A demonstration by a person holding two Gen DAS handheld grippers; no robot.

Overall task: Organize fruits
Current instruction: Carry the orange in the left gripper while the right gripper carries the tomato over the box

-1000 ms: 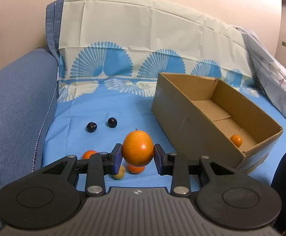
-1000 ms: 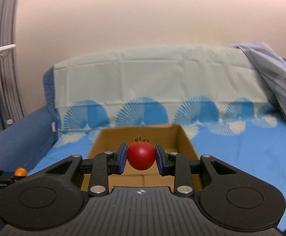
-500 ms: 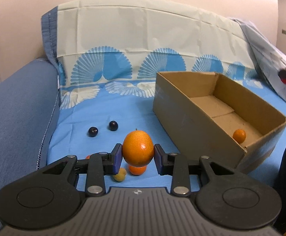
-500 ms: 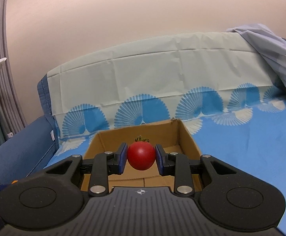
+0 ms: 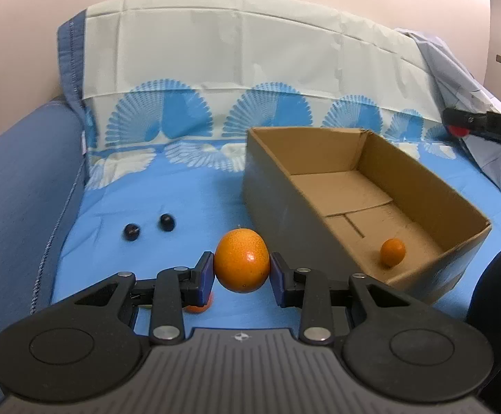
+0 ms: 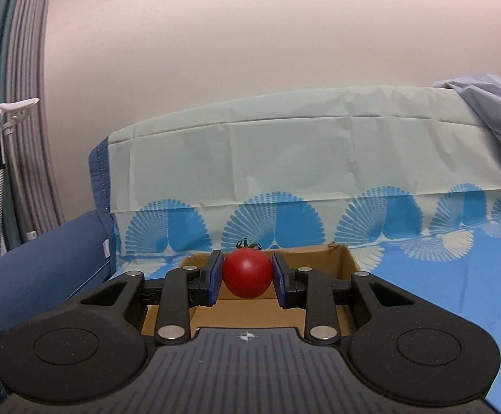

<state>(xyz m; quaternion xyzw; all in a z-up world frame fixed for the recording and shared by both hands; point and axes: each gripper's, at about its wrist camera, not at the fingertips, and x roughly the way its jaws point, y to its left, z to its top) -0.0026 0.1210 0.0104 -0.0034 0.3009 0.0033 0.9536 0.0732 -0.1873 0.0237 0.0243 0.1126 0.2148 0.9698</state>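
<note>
Fruit half hidden under our left claw (image 5: pixel 242 276) is the hardest thing to read: a small orange piece (image 5: pixel 198 308) peeps out below the left pad, and we cannot tell how much of it lies behind the linkage. That claw is closed on a large orange (image 5: pixel 242 260), its blue pads pressed to both sides, held above the blue patterned sheet (image 5: pixel 167 203) just beside the near left wall of the cardboard box (image 5: pixel 278 203). Inside the box one small orange (image 5: pixel 393 252) sits near the front corner on the cardboard floor. Two dark round fruits (image 5: pixel 131 231) lie close together on the sheet to the left, well apart from the box; they are too small for us to say what kind they are. At the far right edge of the left wrist view our right claw (image 5: pixel 457 127) shows only as a black bar with a red spot, cut off by the frame, and a dark shape fills the lower right corner. From the right wrist view that claw (image 6: pixel 247 277) grips a red tomato (image 6: pixel 247 276) with a green stem, both pads touching it, in front of the open box (image 6: pixel 340 258); the claw body hides most of the box interior, so we cannot see its contents from here. A blue sofa arm (image 6: pixel 43 269) stands to the left, and a pale crumpled cloth (image 6: pixel 492 117) drapes the right end of the backrest.
</note>
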